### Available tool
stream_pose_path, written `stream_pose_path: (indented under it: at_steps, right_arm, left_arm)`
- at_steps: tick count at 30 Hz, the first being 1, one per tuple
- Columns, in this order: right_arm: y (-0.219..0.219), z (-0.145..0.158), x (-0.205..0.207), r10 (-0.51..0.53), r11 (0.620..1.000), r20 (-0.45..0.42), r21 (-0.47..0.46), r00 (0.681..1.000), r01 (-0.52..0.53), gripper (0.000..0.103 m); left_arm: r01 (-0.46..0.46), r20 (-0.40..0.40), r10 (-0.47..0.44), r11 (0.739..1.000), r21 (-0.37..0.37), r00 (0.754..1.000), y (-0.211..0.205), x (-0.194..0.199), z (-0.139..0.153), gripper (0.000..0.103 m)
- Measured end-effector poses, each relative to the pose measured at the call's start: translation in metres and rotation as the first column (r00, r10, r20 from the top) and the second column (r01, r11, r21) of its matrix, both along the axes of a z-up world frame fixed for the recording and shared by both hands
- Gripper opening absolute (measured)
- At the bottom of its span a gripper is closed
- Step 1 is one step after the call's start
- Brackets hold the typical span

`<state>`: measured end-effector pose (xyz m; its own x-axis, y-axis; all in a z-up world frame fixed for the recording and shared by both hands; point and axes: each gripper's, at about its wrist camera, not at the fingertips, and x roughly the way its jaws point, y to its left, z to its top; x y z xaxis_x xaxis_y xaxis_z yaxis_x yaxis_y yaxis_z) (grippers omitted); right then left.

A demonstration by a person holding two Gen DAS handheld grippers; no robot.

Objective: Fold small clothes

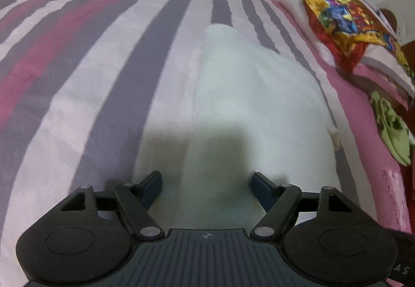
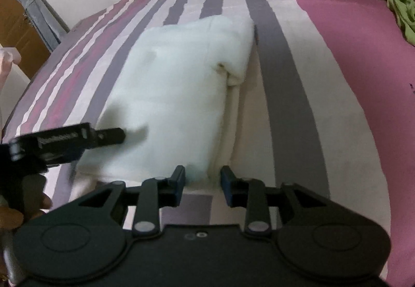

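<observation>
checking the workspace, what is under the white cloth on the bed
The white cloth lies flat on the striped bedsheet, covering parts of its grey and pale stripes. Whether anything else lies beneath cannot be seen; the cloth hides it. Both grippers hover open at its near edge.

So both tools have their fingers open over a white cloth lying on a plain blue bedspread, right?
Nearly. The bedspread is not plain blue: it is striped in pink, purple, grey and white, as the right wrist view shows. The white cloth and the open left gripper and right gripper are as you say.
</observation>
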<state>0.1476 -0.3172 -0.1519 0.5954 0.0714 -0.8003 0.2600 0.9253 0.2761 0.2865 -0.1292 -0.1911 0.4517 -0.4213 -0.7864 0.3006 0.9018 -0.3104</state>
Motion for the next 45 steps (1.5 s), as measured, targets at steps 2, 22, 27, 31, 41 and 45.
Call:
stream_pose_path:
  at_steps: [2,22,27,31,41,45]
  right_arm:
    - [0.005,0.005,-0.001,0.001,1.0,0.013,-0.022,1.0,-0.001,0.029]
    - [0.006,0.01,-0.009,-0.026,0.997,0.03,-0.074,0.999,0.028,0.032]
    - [-0.001,0.018,-0.006,-0.058,0.998,0.068,-0.034,0.996,0.061,0.043]
    - [0.0,0.021,0.001,-0.065,0.997,0.076,-0.047,0.995,0.069,0.052]
    - [-0.013,0.013,0.031,-0.086,0.995,0.083,-0.044,0.993,0.09,0.07]
    - [-0.029,0.005,0.05,-0.113,0.994,0.077,-0.003,0.991,0.114,0.073]
  left_arm:
    - [0.003,-0.003,-0.003,1.0,0.001,1.0,-0.004,-0.002,0.001,0.075]
    - [0.044,-0.022,-0.044,0.999,-0.002,0.999,-0.011,-0.008,0.011,0.075]
    - [0.043,-0.011,-0.043,0.999,0.012,0.999,-0.012,-0.004,0.021,0.075]
    - [0.046,0.019,-0.047,0.998,0.033,0.999,-0.014,0.003,0.028,0.075]
    - [0.026,0.023,-0.027,0.999,0.036,0.999,-0.022,0.041,0.024,0.075]
    - [0.013,0.007,-0.013,1.0,0.022,1.0,-0.026,0.058,0.016,0.075]
